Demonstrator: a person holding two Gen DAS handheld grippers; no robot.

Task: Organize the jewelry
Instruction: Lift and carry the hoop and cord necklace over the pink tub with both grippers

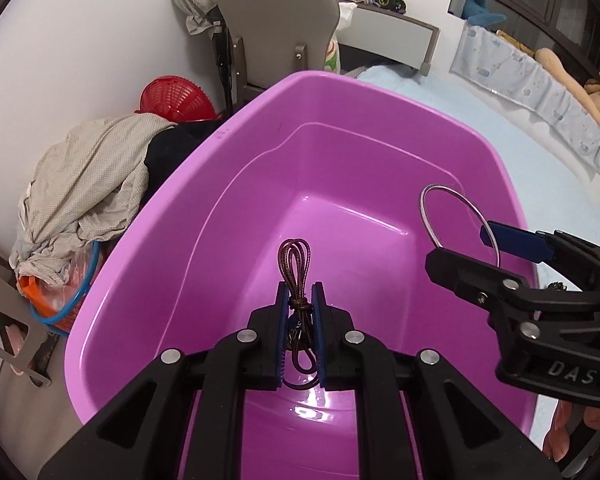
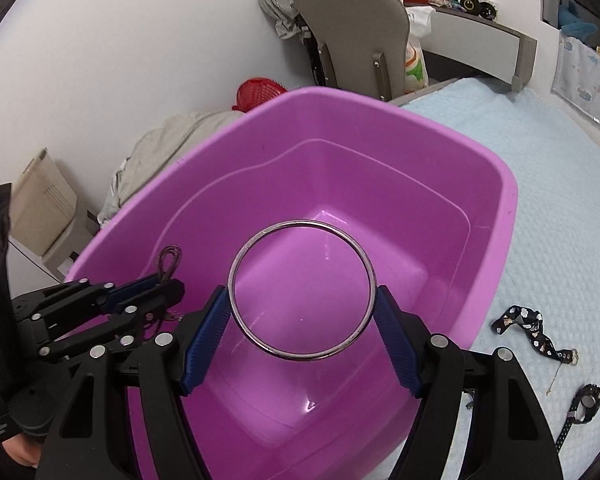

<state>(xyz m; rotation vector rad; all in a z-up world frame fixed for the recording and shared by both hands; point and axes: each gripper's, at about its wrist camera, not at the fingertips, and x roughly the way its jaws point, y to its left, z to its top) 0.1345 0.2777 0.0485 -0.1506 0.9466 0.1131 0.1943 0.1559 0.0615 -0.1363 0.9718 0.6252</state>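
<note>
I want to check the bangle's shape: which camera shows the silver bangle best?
The right wrist view: the whole silver bangle faces the camera, between the right gripper fingers. The left wrist view shows it edge-on, partly hidden.

Each of my wrist cameras looks forward along its fingers, close above the tub (image 1: 172, 216) (image 2: 496, 208); both share its inside.

Bedroom corner with white walls, under even indoor light

A grey chair (image 1: 278, 20) stands against the white wall (image 1: 80, 28), draped clothes (image 1: 88, 176) and a red basket (image 1: 172, 96) beside it; a light-blue bed cover (image 2: 548, 184) spreads right, toward a grey headboard (image 2: 480, 40).
</note>
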